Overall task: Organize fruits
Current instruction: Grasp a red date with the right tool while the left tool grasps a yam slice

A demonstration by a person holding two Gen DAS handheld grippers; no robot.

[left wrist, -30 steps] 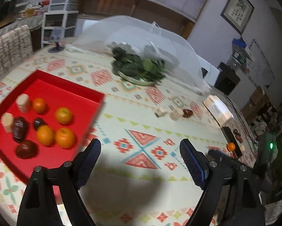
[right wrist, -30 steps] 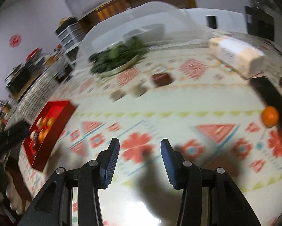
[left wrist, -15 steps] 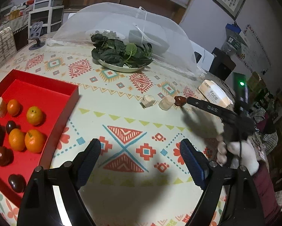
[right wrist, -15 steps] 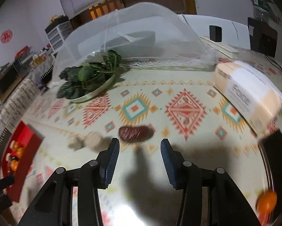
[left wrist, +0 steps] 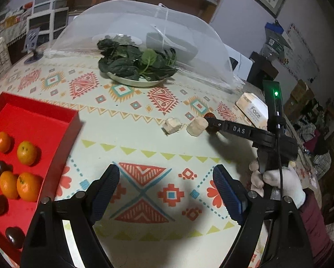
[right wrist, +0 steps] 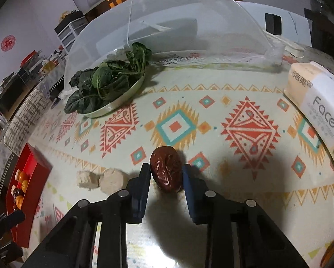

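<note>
Right tongs [right wrist: 166, 174] advanced across table, fingers now straddling red date [right wrist: 166, 171], left tongs [left wrist: 165, 187] swung rightward

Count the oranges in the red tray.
4 oranges in the red tray: one at the left edge, one beside it, two side by side nearer. More may lie out of frame.

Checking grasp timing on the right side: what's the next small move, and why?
Probably close the right gripper. The red date already sits between its open fingers on the tablecloth, with small gaps either side. The left gripper hovers open and empty near the red tray, so the pick falls to the right.
</note>
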